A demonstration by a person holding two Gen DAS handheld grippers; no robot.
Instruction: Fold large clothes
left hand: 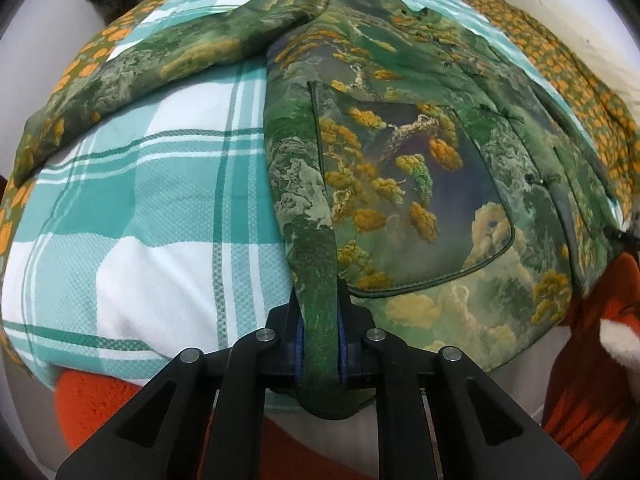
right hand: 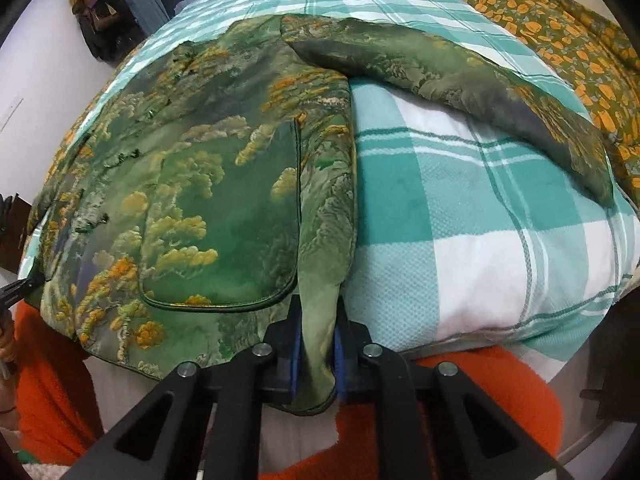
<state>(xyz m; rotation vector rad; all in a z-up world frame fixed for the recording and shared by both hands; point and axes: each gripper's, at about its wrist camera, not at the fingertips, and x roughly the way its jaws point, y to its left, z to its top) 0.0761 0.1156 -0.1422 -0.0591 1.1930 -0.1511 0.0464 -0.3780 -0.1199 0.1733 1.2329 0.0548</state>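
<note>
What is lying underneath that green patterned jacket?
The jacket lies on a teal-and-white checked blanket. Whatever sits directly beneath the jacket's body is covered and cannot be seen.

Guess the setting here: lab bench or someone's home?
Most likely a home bedroom. A printed green jacket lies spread on a bed covered by a teal-and-white checked blanket, with an orange-flowered bedspread beyond it. Each hand-held gripper, left and right, pinches a hem corner.

Green-and-gold landscape-print jacket [left hand: 400, 168]; teal-white plaid bedspread [left hand: 160, 208].
</note>
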